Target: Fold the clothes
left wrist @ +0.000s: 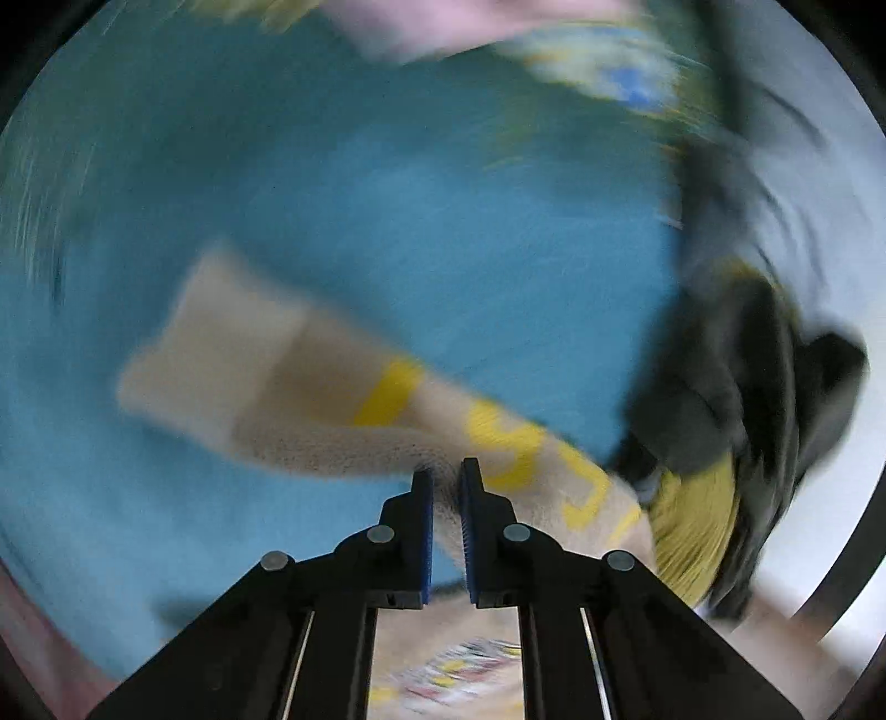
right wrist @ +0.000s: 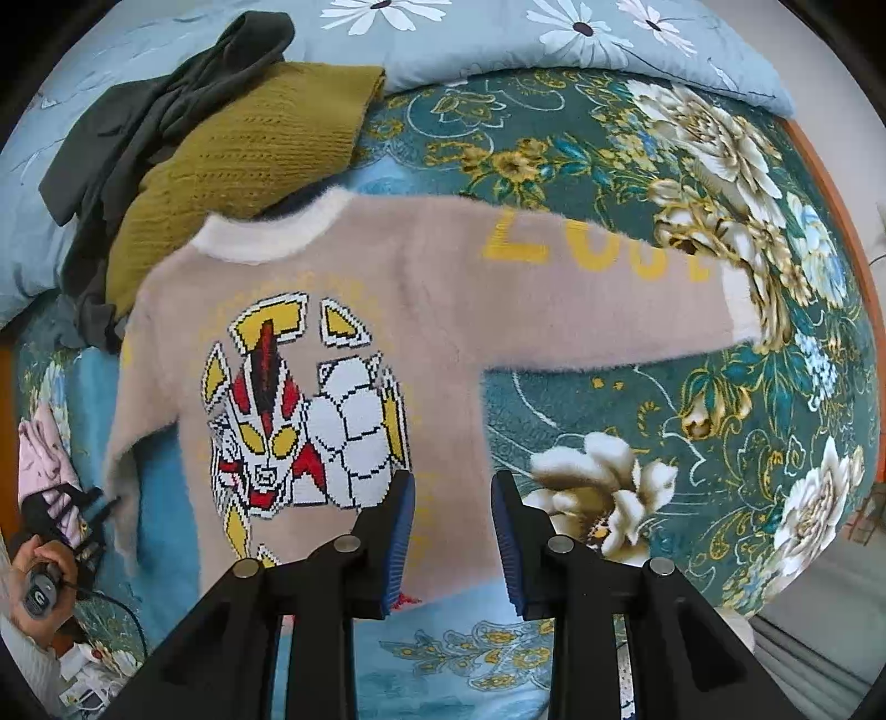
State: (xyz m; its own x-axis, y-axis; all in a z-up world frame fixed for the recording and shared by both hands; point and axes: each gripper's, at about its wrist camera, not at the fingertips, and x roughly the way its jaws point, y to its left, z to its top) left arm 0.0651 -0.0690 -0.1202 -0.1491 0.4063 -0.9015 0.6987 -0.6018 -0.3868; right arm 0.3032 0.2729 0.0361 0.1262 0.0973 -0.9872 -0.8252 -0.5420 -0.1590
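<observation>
A beige fuzzy sweater with a pixel-art hero face and yellow letters lies front up on the bed. One sleeve stretches out to the right. My right gripper hovers open over its lower hem, with nothing between the fingers. The left wrist view is motion-blurred. There my left gripper is shut on the other sleeve, with beige fabric pinched between the blue pads. At the far left of the right wrist view, a hand holds that gripper's handle by the sleeve end.
A mustard knit and a dark green garment are piled beside the sweater's collar. A pink garment lies at the left. The floral bedspread spreads to the right, with a daisy-print pillow behind.
</observation>
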